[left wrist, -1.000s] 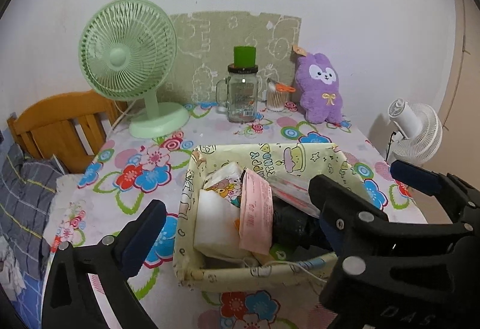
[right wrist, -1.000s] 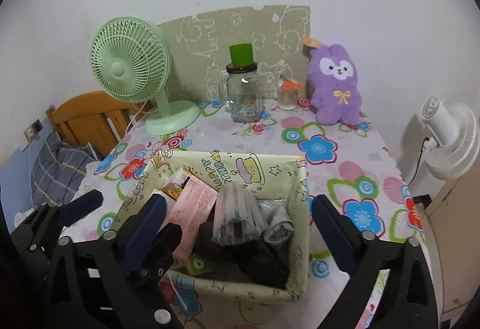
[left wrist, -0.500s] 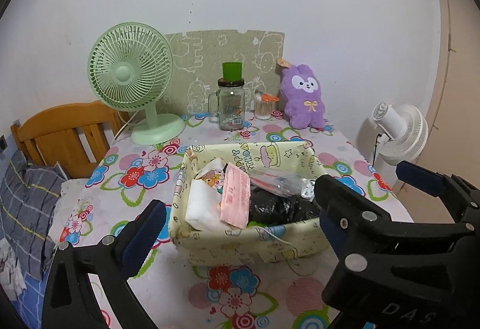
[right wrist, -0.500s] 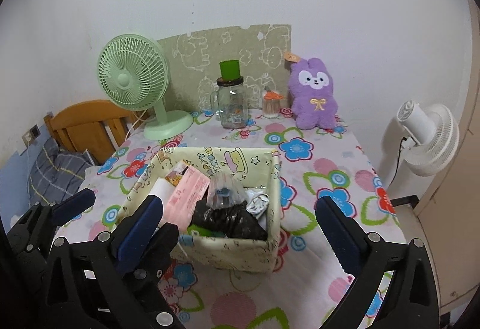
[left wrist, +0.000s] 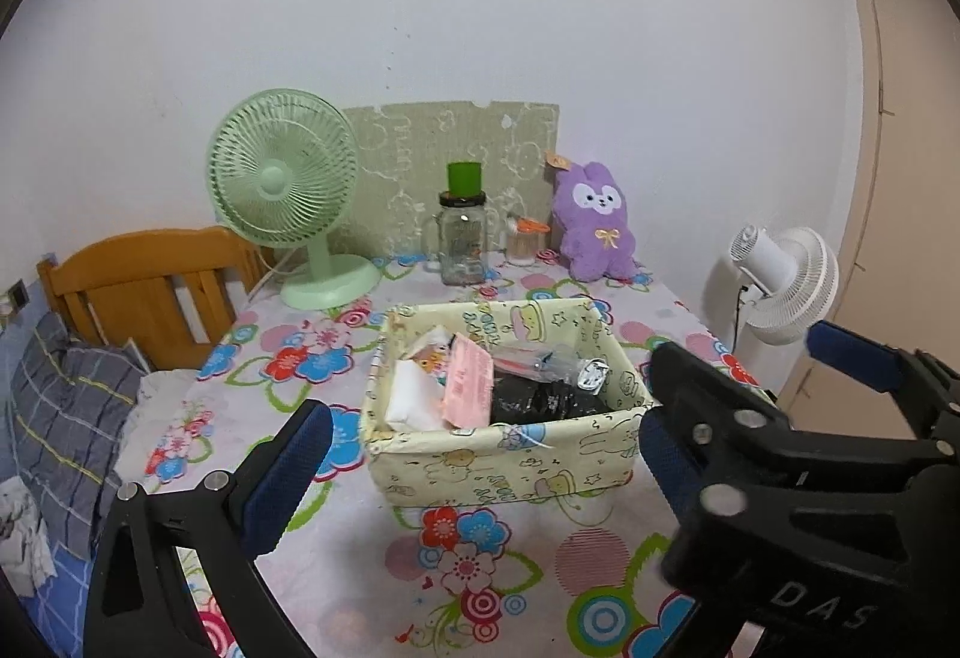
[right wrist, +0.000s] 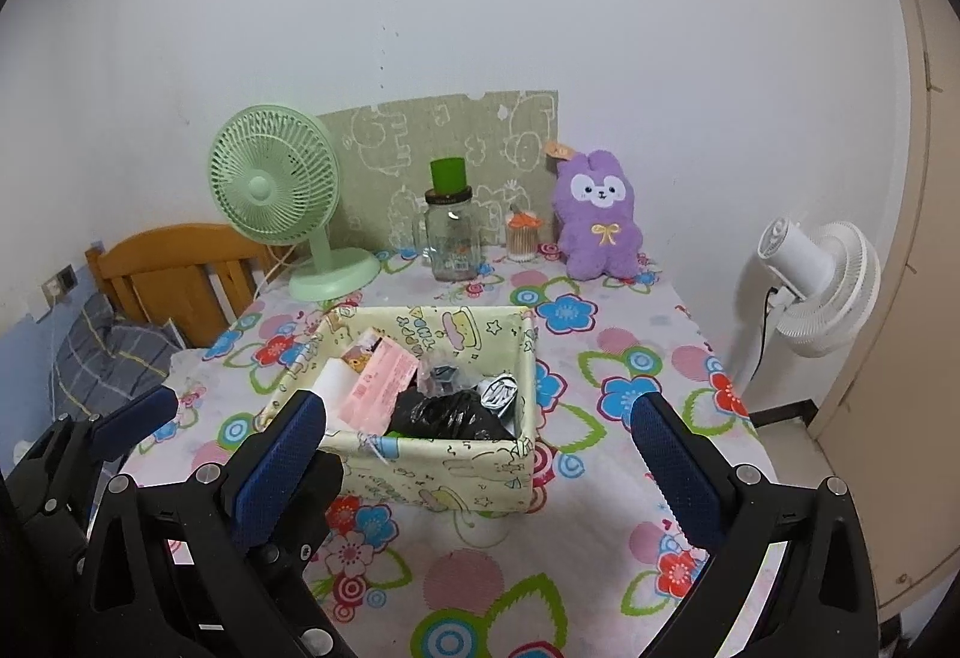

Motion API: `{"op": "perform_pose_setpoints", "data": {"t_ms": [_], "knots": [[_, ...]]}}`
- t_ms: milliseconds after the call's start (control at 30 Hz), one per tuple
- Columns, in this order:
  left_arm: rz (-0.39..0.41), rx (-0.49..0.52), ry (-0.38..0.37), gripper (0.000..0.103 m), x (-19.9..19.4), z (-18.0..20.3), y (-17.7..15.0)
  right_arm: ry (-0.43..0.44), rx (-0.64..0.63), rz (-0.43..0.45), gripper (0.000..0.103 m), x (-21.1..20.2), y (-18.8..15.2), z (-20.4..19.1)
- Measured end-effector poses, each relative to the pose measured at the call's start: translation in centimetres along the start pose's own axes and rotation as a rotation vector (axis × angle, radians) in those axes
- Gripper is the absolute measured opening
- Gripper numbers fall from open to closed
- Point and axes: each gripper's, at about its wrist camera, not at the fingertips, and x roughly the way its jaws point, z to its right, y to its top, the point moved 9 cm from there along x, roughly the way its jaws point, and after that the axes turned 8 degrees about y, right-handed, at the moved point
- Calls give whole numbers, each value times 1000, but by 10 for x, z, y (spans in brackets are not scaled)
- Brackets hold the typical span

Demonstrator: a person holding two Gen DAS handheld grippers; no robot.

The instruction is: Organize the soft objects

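Hovering off the tabletop's near edge, left gripper [left wrist: 480, 460] spread and empty; fabric bin [left wrist: 504, 454] mid-table, packets and black bag [left wrist: 540, 400] inside; purple plush [left wrist: 594, 223] at the far edge. Seen from the right: right gripper [right wrist: 480, 454] likewise spread wide, empty; best approached over the bin, pinching the plush's body.

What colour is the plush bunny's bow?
Yellow, on the purple bunny's chest; the right wrist view shows it best.
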Motion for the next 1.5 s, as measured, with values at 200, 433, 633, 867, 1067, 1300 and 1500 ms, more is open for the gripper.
{"op": "perform_pose_setpoints", "data": {"t_ms": [200,433,633,867,1067,1300,1500], "knots": [[10,-21,9,103,-16,-7,-5,-31,-7,32,103,-25,-4,4],[14,-39,14,103,-31,-15,-12,-43,10,55,103,-44,-10,9],[34,-48,17,103,-42,-21,-14,-61,13,85,103,-62,-14,13],[51,-44,10,103,-51,-25,-17,-78,40,101,103,-74,-20,20],[54,-58,20,103,-53,-31,-18,-80,53,105,103,-77,-23,23],[60,-70,34,103,-54,-35,-17,-74,51,108,103,-78,-23,24],[53,-89,40,103,-53,-40,-16,-75,48,107,103,-78,-23,23]]}}
